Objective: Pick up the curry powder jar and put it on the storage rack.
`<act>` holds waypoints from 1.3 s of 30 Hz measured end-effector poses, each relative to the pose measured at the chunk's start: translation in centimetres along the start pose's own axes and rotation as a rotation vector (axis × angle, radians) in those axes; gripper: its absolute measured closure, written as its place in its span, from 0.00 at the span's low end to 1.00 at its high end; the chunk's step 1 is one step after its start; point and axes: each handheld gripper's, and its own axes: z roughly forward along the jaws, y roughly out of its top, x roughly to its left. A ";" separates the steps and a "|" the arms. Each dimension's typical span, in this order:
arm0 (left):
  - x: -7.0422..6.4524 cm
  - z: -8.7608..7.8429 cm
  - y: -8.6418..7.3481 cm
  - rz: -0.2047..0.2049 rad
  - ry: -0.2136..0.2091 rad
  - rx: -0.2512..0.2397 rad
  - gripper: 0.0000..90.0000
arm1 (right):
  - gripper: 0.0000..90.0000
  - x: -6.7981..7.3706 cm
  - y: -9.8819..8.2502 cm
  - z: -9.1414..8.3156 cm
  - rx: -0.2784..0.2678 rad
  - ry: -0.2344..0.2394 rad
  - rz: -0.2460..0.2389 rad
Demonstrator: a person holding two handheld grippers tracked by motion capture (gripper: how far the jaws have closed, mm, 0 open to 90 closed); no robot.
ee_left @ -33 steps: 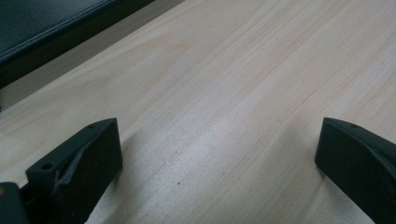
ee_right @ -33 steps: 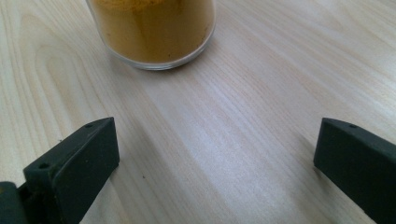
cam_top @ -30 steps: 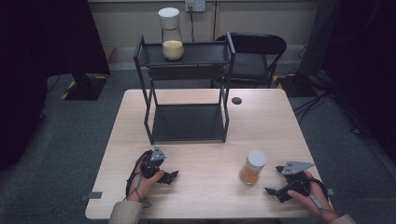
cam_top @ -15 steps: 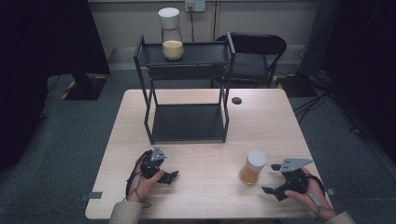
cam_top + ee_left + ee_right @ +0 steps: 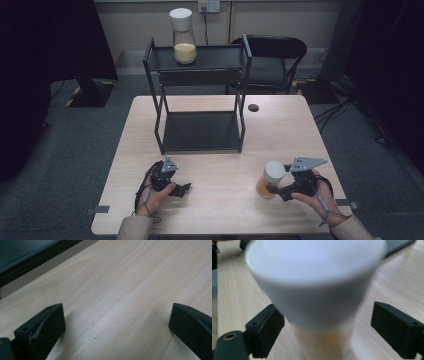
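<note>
The black two-tier rack (image 5: 200, 100) stands at twelve o'clock on the table (image 5: 295, 130), blocking the straight way to the far edge. Open lanes of bare wood run past it at ten and two o'clock, the latter holding only a small dark disc (image 5: 253, 107). Between the rack's foot and the near edge at six o'clock lies a broad band of bare wood.

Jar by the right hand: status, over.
Right tongs just closing around the white-lidded jar, pads not yet on it. Left tongs open, empty, on the table. Nothing in the way.
</note>
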 end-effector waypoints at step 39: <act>0.0 0.0 0.0 0.001 0.000 0.000 0.00 | 0.40 0.0 9.1 6.0 0.037 0.074 -0.034</act>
